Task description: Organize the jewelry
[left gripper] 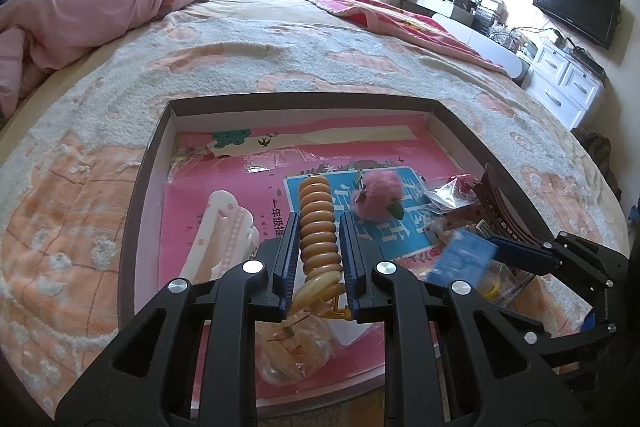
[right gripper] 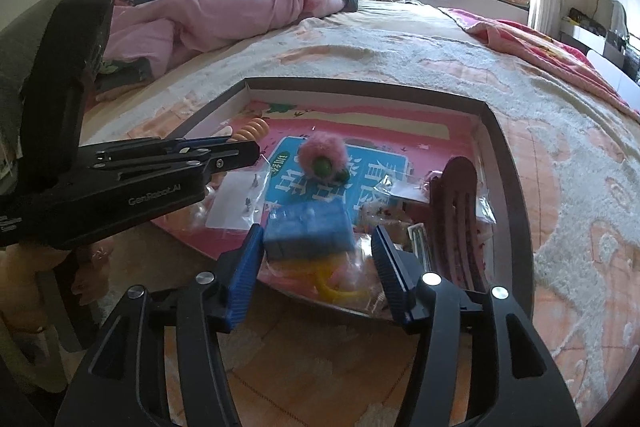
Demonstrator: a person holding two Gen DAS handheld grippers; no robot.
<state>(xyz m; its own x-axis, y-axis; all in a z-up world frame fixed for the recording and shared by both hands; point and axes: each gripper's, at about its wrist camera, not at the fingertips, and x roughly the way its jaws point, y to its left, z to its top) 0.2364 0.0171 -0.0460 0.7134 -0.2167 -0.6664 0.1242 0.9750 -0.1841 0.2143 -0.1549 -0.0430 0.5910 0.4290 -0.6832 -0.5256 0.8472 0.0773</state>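
Observation:
A shallow dark-rimmed box (left gripper: 144,163) lies on the bed and holds hair accessories and jewelry bags. My left gripper (left gripper: 319,227) is shut on an orange coiled hair tie (left gripper: 318,223) and holds it over the box's pink lining. My right gripper (right gripper: 316,247) is open at the box's near edge, with a blurred blue packet (right gripper: 308,227) between its fingers; I cannot tell if it touches them. The right gripper also shows in the left wrist view (left gripper: 516,251). A pink pompom clip (left gripper: 376,199), a brown comb clip (right gripper: 456,211) and a white claw clip (left gripper: 220,239) lie in the box.
Clear plastic bags with small jewelry (right gripper: 240,199) lie near the box's front. A yellow ring piece (right gripper: 340,291) lies under the right gripper. A pink duvet (left gripper: 80,11) is heaped at the bed's far left. A TV (left gripper: 576,7) and white drawers (left gripper: 560,83) stand to the right.

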